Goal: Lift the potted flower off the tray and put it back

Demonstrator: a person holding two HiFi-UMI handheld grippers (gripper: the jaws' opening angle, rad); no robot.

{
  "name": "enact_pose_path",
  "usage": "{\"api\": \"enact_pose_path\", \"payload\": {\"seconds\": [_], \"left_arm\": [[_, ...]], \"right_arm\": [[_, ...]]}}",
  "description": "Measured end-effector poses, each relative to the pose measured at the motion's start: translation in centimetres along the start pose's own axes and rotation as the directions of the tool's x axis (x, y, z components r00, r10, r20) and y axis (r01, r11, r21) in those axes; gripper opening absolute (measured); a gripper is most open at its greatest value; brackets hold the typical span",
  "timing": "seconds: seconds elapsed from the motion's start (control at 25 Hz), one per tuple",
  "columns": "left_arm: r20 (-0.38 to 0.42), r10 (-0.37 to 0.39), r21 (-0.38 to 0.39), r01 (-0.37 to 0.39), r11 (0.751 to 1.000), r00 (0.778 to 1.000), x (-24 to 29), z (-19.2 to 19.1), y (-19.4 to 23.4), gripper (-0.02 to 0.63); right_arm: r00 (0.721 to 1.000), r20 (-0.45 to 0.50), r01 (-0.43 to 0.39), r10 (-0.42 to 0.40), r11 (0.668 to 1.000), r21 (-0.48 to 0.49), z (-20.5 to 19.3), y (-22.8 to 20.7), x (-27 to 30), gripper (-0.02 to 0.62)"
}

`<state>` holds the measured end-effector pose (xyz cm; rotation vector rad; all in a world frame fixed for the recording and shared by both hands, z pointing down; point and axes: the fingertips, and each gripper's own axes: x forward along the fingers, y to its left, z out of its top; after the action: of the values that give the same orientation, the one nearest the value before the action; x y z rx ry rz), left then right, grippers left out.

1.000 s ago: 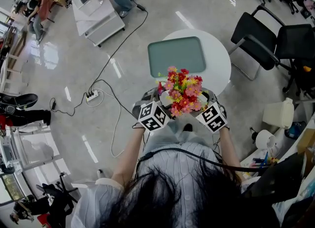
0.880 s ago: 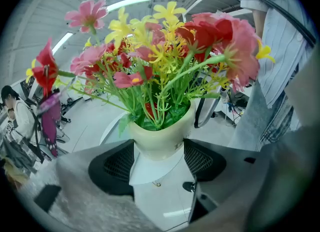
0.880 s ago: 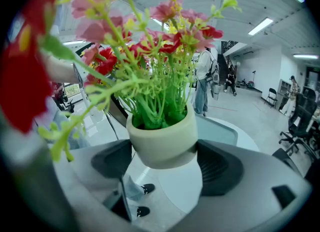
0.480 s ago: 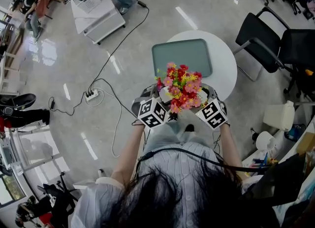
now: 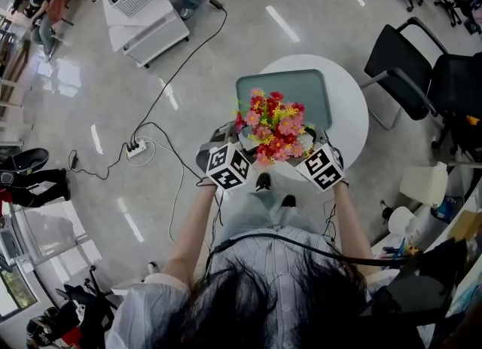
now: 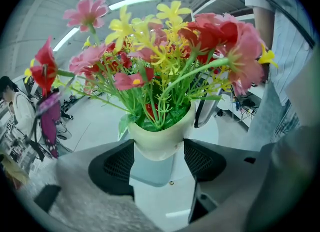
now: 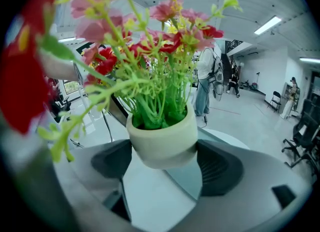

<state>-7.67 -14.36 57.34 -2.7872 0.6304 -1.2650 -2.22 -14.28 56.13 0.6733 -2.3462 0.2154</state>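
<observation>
The left tool is clamped on the cream pot, one dark pad pressed to each side just under the rim. The right tool grips the same pot in the same way from the opposite side. The potted flower therefore hangs between the two tools at the centre of the head view. It is in the air over the lower edge of the grey-green tray, which lies on the round white table.

The pot's base looks clear of the tray, so I judge the lift done and the return in hand. To do it well:
- Hold both tools level with each other so the pot does not tip.
- Carry it toward the tray's middle and lower it straight down.
- Loosen neither grip until the base sits flat.

From above the blooms hide the base, so the landing is best judged through the two gripper views.
</observation>
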Motion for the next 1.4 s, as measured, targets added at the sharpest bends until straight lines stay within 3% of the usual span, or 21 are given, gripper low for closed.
{"api": "enact_pose_path", "payload": {"seconds": [0.52,0.88,1.04,1.4], "left_arm": [[0.000,-0.021,-0.033,0.020,0.999,1.000,3.9,-1.7,6.2,0.301],[-0.040,-0.032,-0.038,0.031,0.999,0.999,8.7,-4.1,9.4,0.301],[-0.064,-0.038,-0.069,0.034,0.997,0.997,10.8,-5.3,10.1,0.301],[-0.118,-0.060,-0.055,0.053,0.997,0.991,13.7,-6.6,9.7,0.301]], "right_arm": [[0.999,-0.031,-0.036,0.037,0.999,0.037,0.5,-4.9,5.9,0.390],[0.996,-0.081,-0.036,0.040,0.998,0.049,-1.6,-8.4,10.6,0.390],[0.993,-0.111,-0.033,0.037,0.999,0.041,-2.7,-9.4,12.3,0.390],[0.990,-0.137,-0.018,0.029,0.996,0.084,-5.7,-10.4,14.0,0.390]]}}
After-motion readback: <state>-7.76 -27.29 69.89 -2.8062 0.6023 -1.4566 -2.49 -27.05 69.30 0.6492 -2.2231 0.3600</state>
